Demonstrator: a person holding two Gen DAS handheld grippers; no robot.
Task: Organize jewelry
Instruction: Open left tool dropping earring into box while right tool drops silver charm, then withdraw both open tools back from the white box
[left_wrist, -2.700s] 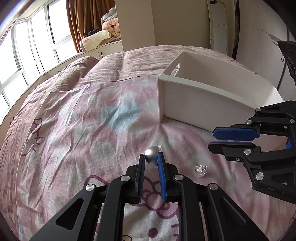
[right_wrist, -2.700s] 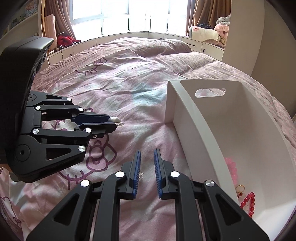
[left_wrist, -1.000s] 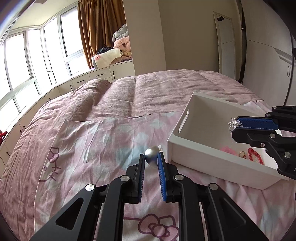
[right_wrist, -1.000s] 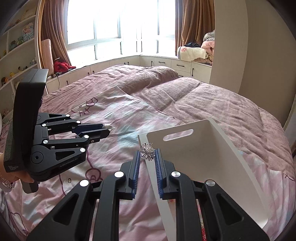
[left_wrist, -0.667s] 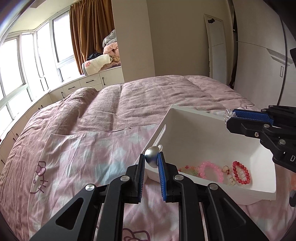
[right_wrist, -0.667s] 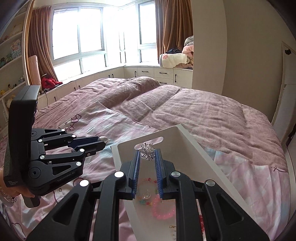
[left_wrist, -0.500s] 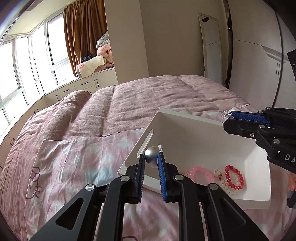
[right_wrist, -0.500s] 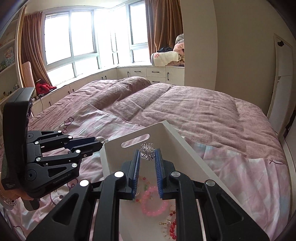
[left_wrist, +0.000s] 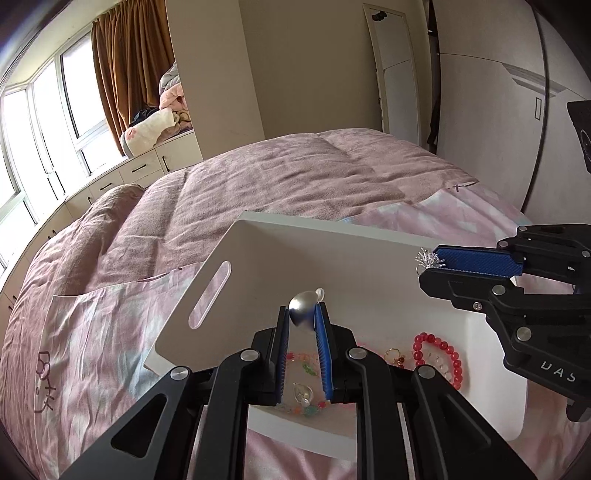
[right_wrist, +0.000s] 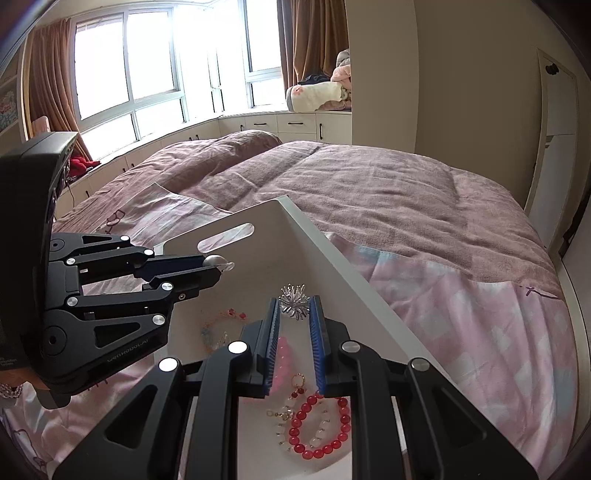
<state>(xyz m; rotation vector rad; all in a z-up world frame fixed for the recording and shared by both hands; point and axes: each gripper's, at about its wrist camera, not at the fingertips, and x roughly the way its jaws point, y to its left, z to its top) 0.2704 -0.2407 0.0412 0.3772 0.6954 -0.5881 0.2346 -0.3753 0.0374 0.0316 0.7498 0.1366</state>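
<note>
A white bin (left_wrist: 258, 236) (right_wrist: 295, 218) with a handle slot lies on the pink bed. My left gripper (left_wrist: 302, 317) (right_wrist: 218, 264) is shut on a silver pearl-like earring (left_wrist: 303, 301) and holds it above the bin's inside. My right gripper (right_wrist: 294, 306) (left_wrist: 428, 264) is shut on a spiky silver brooch (right_wrist: 294, 300) (left_wrist: 428, 257), also above the bin. In the bin lie a red bead bracelet (right_wrist: 319, 424) (left_wrist: 439, 354), a pink bead bracelet (right_wrist: 282, 354), gold pieces (left_wrist: 393, 356) and a coloured bead string (left_wrist: 306, 369).
The bed has a mauve blanket (right_wrist: 369, 177) and a pink Hello Kitty sheet (left_wrist: 74, 350). Windows with brown curtains (right_wrist: 155, 66), low white cabinets (right_wrist: 295, 123) and folded bedding (right_wrist: 317, 94) stand behind. A wall and door (left_wrist: 399, 74) are at the right.
Both grippers lifted their pieces off the bed and carried them over the bin. In the last half second they have come further in and lower over its inside.
</note>
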